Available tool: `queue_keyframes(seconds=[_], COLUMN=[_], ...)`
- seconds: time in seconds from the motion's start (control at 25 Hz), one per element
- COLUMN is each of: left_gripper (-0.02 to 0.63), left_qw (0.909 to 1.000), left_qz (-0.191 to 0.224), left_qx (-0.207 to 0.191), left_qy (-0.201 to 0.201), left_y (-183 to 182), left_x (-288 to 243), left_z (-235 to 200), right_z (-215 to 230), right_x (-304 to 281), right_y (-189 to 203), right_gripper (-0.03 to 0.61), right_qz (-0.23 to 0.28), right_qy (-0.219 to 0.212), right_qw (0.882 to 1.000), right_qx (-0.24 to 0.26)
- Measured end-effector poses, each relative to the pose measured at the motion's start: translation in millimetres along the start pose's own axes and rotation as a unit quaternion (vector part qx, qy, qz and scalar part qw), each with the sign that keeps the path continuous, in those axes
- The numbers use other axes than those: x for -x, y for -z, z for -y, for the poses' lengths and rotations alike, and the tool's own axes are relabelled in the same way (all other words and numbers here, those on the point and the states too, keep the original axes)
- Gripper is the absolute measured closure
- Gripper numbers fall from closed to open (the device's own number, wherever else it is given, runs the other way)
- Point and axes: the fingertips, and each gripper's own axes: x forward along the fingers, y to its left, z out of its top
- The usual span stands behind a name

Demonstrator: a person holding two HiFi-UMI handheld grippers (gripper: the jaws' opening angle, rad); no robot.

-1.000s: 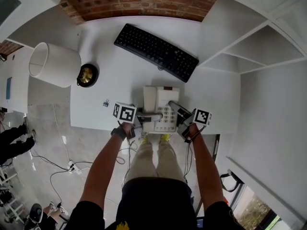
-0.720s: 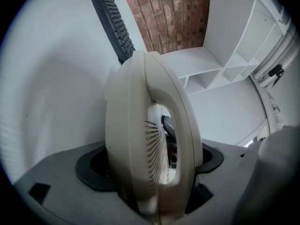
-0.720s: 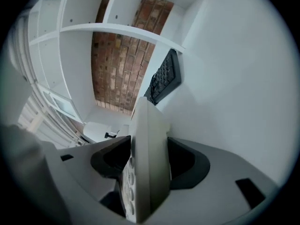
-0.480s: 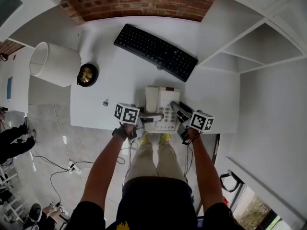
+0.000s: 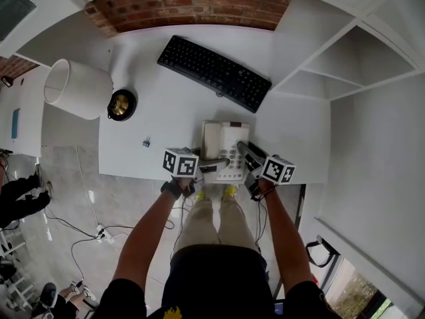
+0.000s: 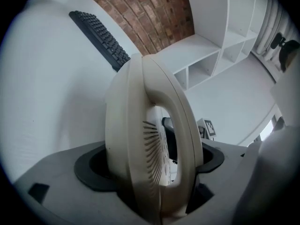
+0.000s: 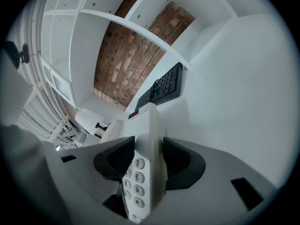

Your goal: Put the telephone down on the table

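The telephone (image 5: 226, 149) lies at the near edge of the white bench (image 5: 166, 118), near of the keyboard (image 5: 214, 72), about where it was a second ago; whether it rests on the bench or hangs just above it cannot be told. The left tongs (image 5: 214, 165) clamp its handset side, cradle and handset filling the gap between the pads in the left gripper view (image 6: 152, 162). Their marker cube has shifted slightly right and nearer since the earlier frame. The right tongs (image 5: 247, 155) have just been closing, and in the right gripper view (image 7: 149, 162) both pads now sit against the keypad edge, one on the button face, one on the underside. Their cube has come slightly nearer and shows a rolled face. The lampshade (image 5: 78, 88) at far left has not moved.
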Motion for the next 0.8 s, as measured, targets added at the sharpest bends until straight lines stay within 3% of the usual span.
queue_keyframes(seconds=[0.24,0.8], left_gripper=[0.140,0.138], left_qw=[0.9984,0.9954], left_qz=[0.035,0.038], left_qx=[-0.022,-0.039], left_qy=[-0.037,-0.079], left_y=[-5.1,-4.4], left_x=[5.0,9.8], left_z=[-6.2,-14.0], right_z=[0.3,0.6], right_x=[0.1,0.0], right_y=[0.0,0.9], right_gripper=[0.396,0.397], right_qz=[0.001,0.001], right_qy=[0.004,0.008], right_qw=[1.000,1.000], right_qx=[0.003,0.008])
